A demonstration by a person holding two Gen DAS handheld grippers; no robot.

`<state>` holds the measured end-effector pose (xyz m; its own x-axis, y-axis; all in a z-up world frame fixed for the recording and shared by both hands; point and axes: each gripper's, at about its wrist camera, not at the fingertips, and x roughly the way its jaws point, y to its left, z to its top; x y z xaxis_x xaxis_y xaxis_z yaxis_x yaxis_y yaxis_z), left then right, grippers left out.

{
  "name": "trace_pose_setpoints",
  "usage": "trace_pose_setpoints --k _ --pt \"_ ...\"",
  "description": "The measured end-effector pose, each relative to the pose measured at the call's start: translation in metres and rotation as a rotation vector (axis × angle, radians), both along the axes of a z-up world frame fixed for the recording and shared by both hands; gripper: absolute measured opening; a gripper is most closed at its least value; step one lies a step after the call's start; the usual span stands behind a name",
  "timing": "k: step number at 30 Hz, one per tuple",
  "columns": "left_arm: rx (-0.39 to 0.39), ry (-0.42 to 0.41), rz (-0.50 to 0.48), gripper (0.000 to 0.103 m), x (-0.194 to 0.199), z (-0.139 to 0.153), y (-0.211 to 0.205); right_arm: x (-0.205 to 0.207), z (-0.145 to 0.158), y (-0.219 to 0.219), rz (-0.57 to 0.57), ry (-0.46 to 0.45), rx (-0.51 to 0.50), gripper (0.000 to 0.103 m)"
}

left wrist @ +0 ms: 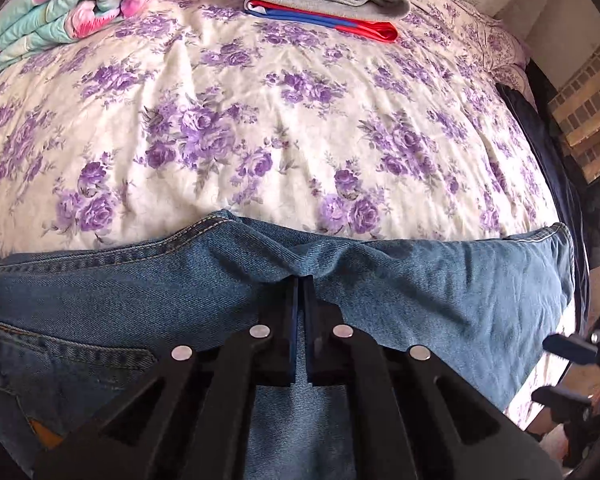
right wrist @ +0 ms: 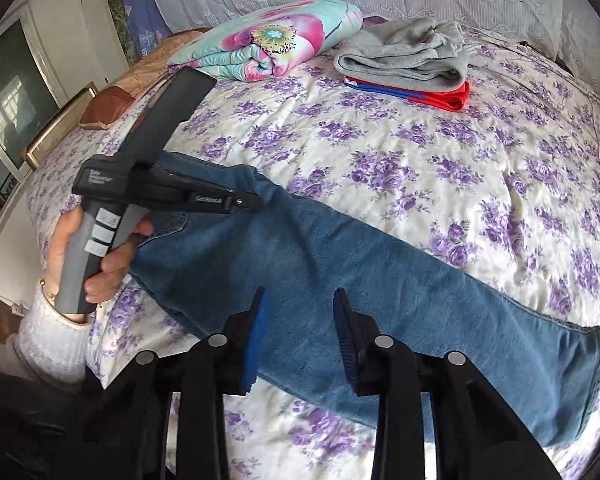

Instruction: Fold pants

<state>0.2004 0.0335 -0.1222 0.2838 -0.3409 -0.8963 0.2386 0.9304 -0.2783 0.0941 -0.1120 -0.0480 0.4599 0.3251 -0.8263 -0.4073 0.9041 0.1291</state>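
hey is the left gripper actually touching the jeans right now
Touching. In the left wrist view, the left gripper is closed on a pinched ridge of the jeans, with denim bunched at its fingertips. The right wrist view agrees.

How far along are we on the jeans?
Done: the jeans lie lengthwise on the bedspread, apparently leg over leg, and a folded gray garment sits stacked at the far side. In hand: the left claw is shut on the denim near the waist end; the right claw is open over the leg. Left: the crosswise folds.
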Motion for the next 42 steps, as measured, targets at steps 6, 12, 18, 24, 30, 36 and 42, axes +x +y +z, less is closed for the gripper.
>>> trace_pose_setpoints --k 6,12,18,24,30,36,42 --pt "-0.014 -0.029 -0.016 0.003 -0.004 -0.003 0.003 -0.001 -0.022 0.038 0.004 0.026 0.124 0.032" --pt "-0.042 -0.055 -0.057 0.003 -0.006 -0.003 0.009 -0.004 -0.067 0.062 -0.047 0.110 0.042 0.035" --pt "-0.014 -0.127 -0.087 0.003 -0.024 0.005 0.006 -0.031 -0.028 -0.009 -0.221 0.052 0.216 0.049" --pt "-0.078 -0.173 -0.144 0.008 -0.065 0.022 -0.004 -0.101 -0.015 -0.138 -0.620 -0.011 0.200 0.061" --pt "-0.082 -0.126 -0.162 0.012 -0.104 0.015 -0.017 -0.121 -0.045 -0.222 -0.786 0.023 0.376 0.061" --pt "-0.084 -0.080 -0.135 0.011 -0.111 0.000 -0.004 -0.100 -0.087 -0.262 -0.857 0.120 0.571 0.061" --pt "-0.045 -0.091 -0.130 0.012 -0.113 -0.001 -0.009 -0.075 -0.099 -0.281 -0.862 0.059 0.714 0.059"
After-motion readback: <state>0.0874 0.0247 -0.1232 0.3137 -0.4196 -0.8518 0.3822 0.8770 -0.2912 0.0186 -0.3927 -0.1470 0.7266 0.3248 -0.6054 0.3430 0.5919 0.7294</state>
